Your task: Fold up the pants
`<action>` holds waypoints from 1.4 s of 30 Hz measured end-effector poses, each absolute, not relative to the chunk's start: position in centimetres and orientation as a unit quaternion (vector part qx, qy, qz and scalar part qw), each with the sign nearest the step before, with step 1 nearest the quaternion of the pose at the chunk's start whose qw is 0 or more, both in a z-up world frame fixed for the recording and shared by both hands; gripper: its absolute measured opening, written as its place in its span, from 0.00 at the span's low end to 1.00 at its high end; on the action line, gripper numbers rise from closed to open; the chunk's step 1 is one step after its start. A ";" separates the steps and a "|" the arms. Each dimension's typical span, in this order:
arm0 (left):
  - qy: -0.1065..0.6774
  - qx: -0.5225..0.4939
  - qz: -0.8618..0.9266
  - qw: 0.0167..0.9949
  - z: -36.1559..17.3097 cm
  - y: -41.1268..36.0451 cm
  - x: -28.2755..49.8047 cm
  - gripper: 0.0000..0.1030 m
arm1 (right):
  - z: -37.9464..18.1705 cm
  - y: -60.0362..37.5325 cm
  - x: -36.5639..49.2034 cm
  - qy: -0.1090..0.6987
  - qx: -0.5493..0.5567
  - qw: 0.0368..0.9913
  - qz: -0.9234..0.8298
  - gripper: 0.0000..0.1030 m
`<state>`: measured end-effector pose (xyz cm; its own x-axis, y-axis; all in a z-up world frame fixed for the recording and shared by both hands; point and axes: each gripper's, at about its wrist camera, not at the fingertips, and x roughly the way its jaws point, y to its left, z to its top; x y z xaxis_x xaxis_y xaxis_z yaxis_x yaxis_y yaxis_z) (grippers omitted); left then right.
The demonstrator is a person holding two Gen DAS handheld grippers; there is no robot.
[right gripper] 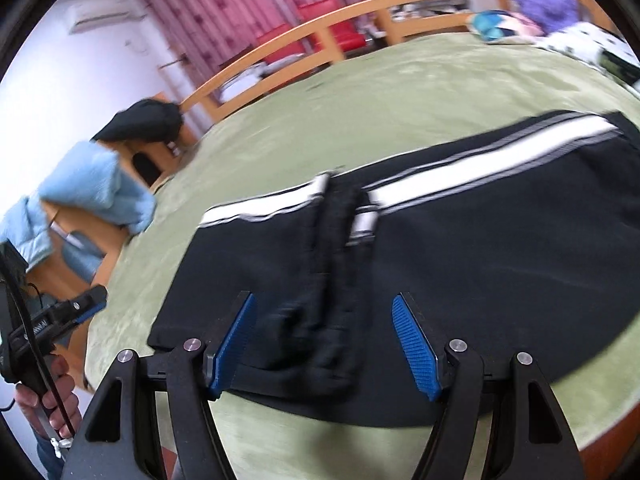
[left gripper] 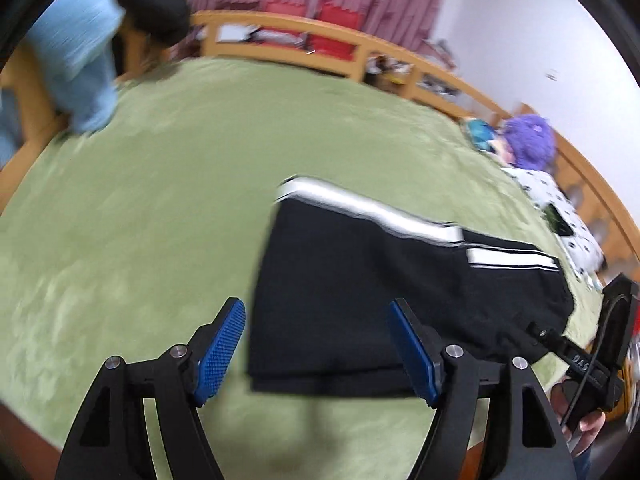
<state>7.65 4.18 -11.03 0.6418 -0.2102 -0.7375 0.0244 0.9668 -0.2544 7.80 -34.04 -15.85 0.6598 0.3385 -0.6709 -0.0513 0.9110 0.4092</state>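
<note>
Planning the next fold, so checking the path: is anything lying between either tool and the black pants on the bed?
Nothing visible. The pants lie on the green blanket, right in front of the open right tool; the open left tool hangs over their edge. The blue towel sits far off.

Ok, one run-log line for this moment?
pants: folded, flat on green blanket | left gripper: open, empty, above pants edge | right gripper: open, empty, above pants

Both your grippers spread wide, holding nothing.
Left gripper (left gripper: pixel 316 344) sits at 9 o'clock of right gripper (right gripper: pixel 324 340).
</note>
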 end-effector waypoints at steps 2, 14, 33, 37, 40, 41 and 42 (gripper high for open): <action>0.422 -0.132 -0.056 0.895 -12.1 5.7 7.1 0.70 | -16.2 -32.3 8.3 0.406 0.165 0.890 0.122 0.68; 0.415 -0.229 -0.074 0.878 -14.9 9.8 5.9 0.70 | -13.4 -31.7 8.2 0.395 0.115 0.902 0.135 0.08; 0.450 -0.218 -0.075 0.863 -16.2 8.7 7.8 0.70 | -16.6 -34.3 11.4 0.413 0.145 0.891 0.120 0.70; 0.458 -0.196 -0.073 0.864 -16.1 8.3 8.0 0.70 | -19.9 -35.2 16.4 0.454 0.219 0.856 0.112 0.70; 0.458 -0.182 -0.072 0.867 -15.9 8.2 8.5 0.70 | -22.1 -34.8 19.6 0.518 0.256 0.805 0.136 0.24; 0.458 -0.180 -0.072 0.868 -15.8 8.1 8.6 0.70 | -21.9 -34.8 20.1 0.516 0.256 0.803 0.150 0.19; 0.459 -0.178 -0.074 0.868 -15.8 8.1 8.8 0.70 | -20.9 -35.2 20.0 0.492 0.255 0.817 0.159 0.15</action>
<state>8.82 8.08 -15.83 0.5683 -0.2910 -0.7696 -0.0349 0.9260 -0.3759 20.04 -35.20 -20.93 0.4647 0.5117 -0.7227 -0.0094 0.8190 0.5738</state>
